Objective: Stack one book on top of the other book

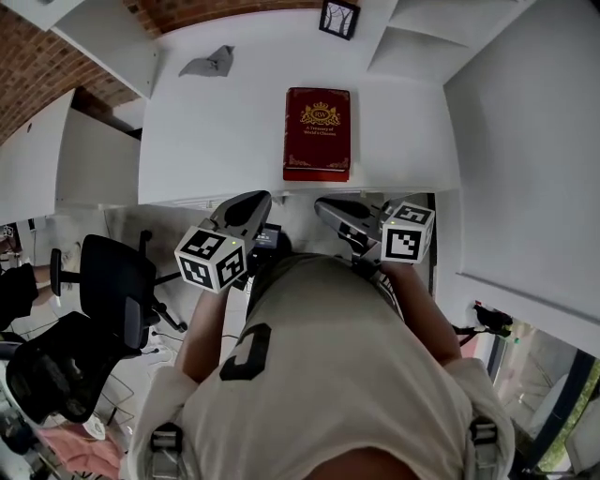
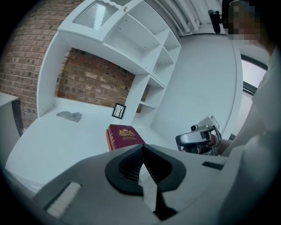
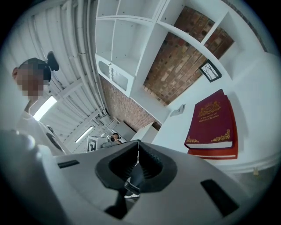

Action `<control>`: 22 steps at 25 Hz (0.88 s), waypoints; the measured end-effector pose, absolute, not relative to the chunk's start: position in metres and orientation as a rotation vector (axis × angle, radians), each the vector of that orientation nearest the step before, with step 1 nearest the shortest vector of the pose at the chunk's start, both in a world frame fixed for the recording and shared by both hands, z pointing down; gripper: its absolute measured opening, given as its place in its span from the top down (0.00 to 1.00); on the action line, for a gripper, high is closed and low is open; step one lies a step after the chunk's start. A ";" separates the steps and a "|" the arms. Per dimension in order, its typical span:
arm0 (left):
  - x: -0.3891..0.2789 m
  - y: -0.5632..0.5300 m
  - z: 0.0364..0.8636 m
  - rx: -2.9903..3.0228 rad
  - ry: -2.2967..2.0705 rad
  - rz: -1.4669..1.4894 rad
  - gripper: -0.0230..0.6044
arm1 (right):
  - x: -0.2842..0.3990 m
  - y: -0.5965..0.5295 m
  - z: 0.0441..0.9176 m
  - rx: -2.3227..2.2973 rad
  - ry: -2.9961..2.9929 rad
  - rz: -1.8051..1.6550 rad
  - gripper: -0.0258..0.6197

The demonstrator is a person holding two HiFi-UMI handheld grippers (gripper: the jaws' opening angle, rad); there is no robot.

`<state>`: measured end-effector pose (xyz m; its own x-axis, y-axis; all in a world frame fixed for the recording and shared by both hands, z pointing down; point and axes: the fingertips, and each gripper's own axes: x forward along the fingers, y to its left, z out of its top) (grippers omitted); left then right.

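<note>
Two dark red books lie stacked on the white desk [image 1: 206, 141], close to its front edge. The top book [image 1: 317, 131] has a gold crest on its cover, and the lower book [image 1: 316, 174] shows only as a red strip beneath it. The right gripper view shows the top book [image 3: 210, 118] resting on the lower book [image 3: 221, 153]; the left gripper view also shows the stack [image 2: 125, 134]. My left gripper [image 1: 253, 199] and right gripper [image 1: 323, 204] hang in front of the desk edge, clear of the books. Each has its jaws shut with nothing between them.
A grey crumpled scrap [image 1: 211, 63] lies at the back left of the desk and a small black picture frame [image 1: 338, 17] stands at the back. White shelves rise on the right. A black office chair [image 1: 103, 300] stands on the floor to the left.
</note>
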<state>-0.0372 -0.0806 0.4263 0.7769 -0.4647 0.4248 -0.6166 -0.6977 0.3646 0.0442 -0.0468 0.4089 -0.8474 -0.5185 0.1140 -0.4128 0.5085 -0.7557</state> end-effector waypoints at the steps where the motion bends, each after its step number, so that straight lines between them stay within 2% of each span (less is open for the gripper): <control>1: -0.031 -0.077 0.426 2.478 -0.802 0.423 0.96 | 0.050 -0.043 0.409 -0.818 2.609 -1.259 0.95; 13: 0.047 -0.035 0.424 2.531 -0.686 0.467 0.96 | 0.111 0.009 0.419 -0.873 2.553 -1.241 0.95; 22: 0.072 0.001 0.437 2.512 -0.696 0.538 0.96 | 0.138 0.042 0.434 -0.837 2.488 -1.336 0.95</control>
<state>0.0722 0.0010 0.4374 0.7937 -0.3726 0.4808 -0.5591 -0.7581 0.3355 0.1381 0.0418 0.4344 -0.8208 -0.5640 0.0904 -0.3870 0.4327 -0.8142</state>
